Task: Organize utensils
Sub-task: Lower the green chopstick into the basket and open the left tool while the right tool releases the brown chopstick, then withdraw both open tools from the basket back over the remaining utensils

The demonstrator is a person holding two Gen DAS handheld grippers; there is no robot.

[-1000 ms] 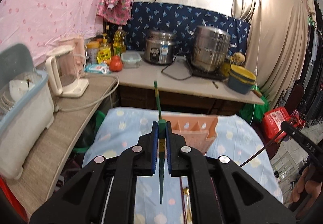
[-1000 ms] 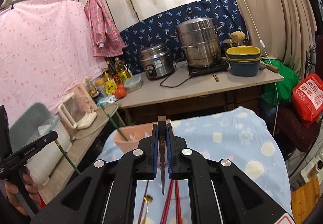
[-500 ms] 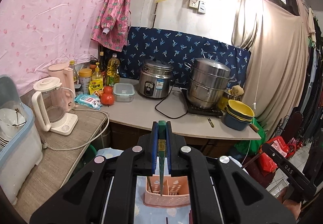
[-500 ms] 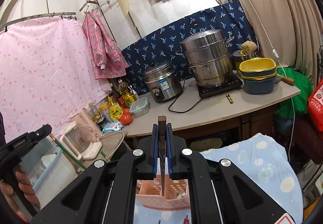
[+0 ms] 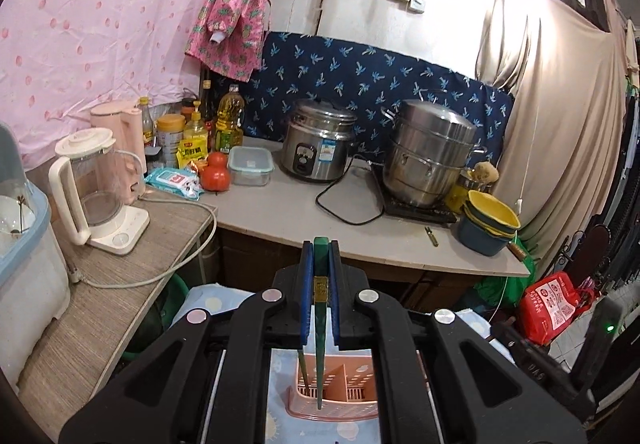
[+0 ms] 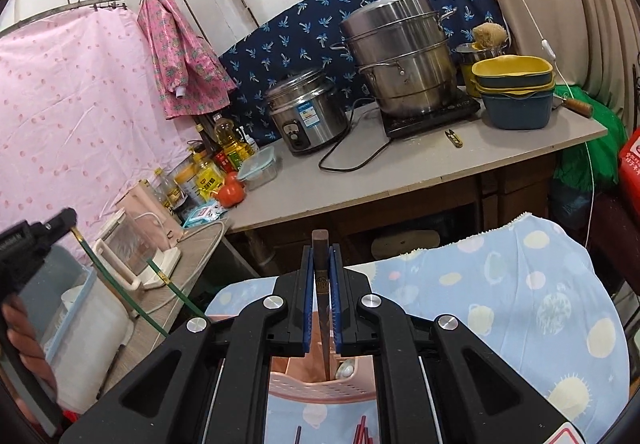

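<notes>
My left gripper point(image 5: 320, 256) is shut on a green chopstick point(image 5: 320, 340) that points down into the pink slotted utensil holder point(image 5: 340, 398). A second green chopstick point(image 5: 303, 370) stands in the holder beside it. My right gripper point(image 6: 321, 260) is shut on a dark brown chopstick point(image 6: 325, 324) whose tip hangs over the same pink holder point(image 6: 316, 388). A white spoon point(image 6: 345, 368) lies inside the holder. In the right wrist view the left gripper point(image 6: 60, 224) shows at the far left with its green chopstick point(image 6: 116, 284). Red chopsticks point(image 6: 362, 434) lie on the blue cloth in front of the holder.
The holder stands on a table covered with a blue patterned cloth point(image 6: 540, 304). Behind is a counter with a rice cooker point(image 5: 316, 139), steel steamer pot point(image 5: 428, 155), stacked yellow and blue bowls point(image 5: 486, 222) and bottles. A glass kettle point(image 5: 96, 183) and white dish bin point(image 5: 24, 276) stand at the left.
Both grippers tilted up from the cloth and came over the pink holder, each still holding its chopstick. The chopstick tips now hang into the holder.
</notes>
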